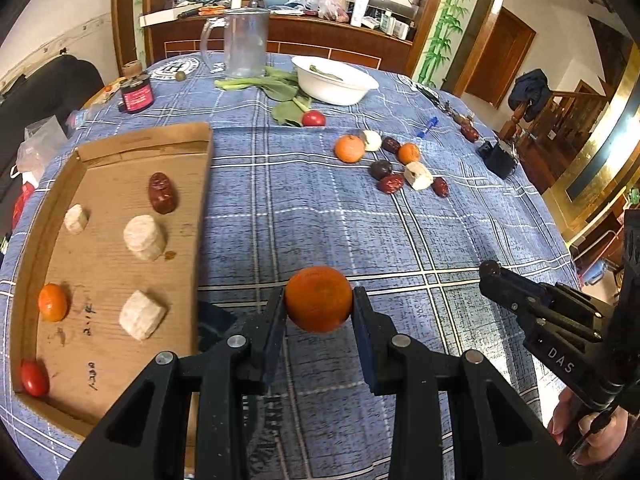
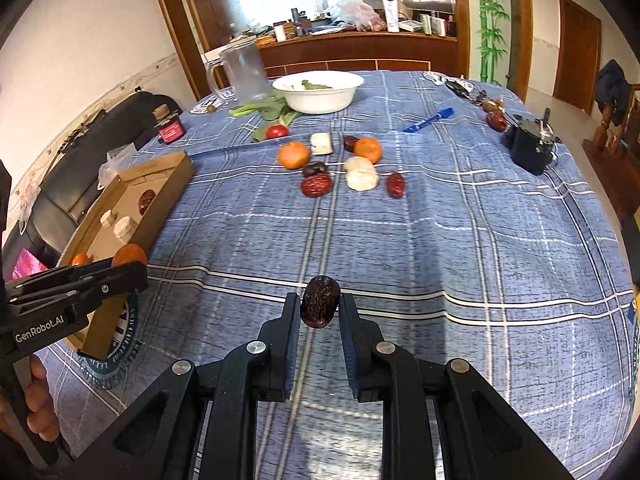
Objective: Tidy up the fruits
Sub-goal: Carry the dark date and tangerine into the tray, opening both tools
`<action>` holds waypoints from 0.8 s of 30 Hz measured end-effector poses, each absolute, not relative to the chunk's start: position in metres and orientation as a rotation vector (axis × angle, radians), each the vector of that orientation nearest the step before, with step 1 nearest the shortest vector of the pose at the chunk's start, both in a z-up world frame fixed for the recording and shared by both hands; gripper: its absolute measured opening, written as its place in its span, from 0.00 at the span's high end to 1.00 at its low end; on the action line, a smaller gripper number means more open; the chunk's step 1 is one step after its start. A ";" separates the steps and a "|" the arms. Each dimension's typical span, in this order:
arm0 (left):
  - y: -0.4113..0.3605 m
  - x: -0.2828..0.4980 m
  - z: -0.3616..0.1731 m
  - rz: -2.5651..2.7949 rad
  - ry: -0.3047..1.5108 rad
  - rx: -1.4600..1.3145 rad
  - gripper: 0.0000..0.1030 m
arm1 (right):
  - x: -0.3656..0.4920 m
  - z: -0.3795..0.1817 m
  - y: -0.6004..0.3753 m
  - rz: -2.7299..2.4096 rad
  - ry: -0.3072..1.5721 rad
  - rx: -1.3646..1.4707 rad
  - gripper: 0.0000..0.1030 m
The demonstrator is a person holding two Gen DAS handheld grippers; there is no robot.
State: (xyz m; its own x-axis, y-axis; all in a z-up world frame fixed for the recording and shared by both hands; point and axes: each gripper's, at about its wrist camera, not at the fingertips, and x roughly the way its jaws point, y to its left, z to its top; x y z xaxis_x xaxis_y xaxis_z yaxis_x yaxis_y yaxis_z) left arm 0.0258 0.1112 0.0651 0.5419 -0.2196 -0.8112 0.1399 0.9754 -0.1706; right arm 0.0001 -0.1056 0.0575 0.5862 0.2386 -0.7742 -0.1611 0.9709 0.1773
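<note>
My left gripper (image 1: 319, 300) is shut on an orange tangerine (image 1: 318, 298), held above the blue cloth just right of the cardboard tray (image 1: 100, 344). Lying in the tray are a red date (image 1: 162, 193), white chunks (image 1: 144, 237), a small tangerine (image 1: 52, 302) and a cherry tomato (image 1: 34, 377). My right gripper (image 2: 320, 302) is shut on a dark red date (image 2: 319, 301) above the table's near part. Farther back lies a loose group of fruit (image 2: 340, 168): tangerines, dates and white chunks. The left gripper (image 2: 120, 272) also shows at the left of the right wrist view.
A white bowl (image 1: 336, 80) with greens, a clear plastic jug (image 1: 244, 42), leafy vegetables (image 1: 276, 88), a red tomato (image 1: 313, 119), a dark jar (image 1: 137, 94), a blue pen (image 2: 428, 119) and a black device (image 2: 532, 148) stand toward the back and right of the table.
</note>
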 end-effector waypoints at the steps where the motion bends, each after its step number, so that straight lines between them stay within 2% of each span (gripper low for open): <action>1: 0.115 0.025 0.066 -0.210 0.972 -0.093 0.69 | -0.001 0.058 -0.102 0.237 0.915 0.086 0.80; 24: 0.231 -0.001 0.084 0.000 0.917 -0.208 0.69 | 0.015 0.082 0.016 0.463 0.883 -0.042 0.79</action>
State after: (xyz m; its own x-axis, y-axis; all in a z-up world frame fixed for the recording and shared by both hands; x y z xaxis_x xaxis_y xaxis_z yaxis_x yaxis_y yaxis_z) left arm -0.0014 0.2309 0.0843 0.6099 -0.0883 -0.7875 -0.0888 0.9799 -0.1786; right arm 0.0154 0.0155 0.0816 0.5426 0.3730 -0.7526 -0.4068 0.9006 0.1531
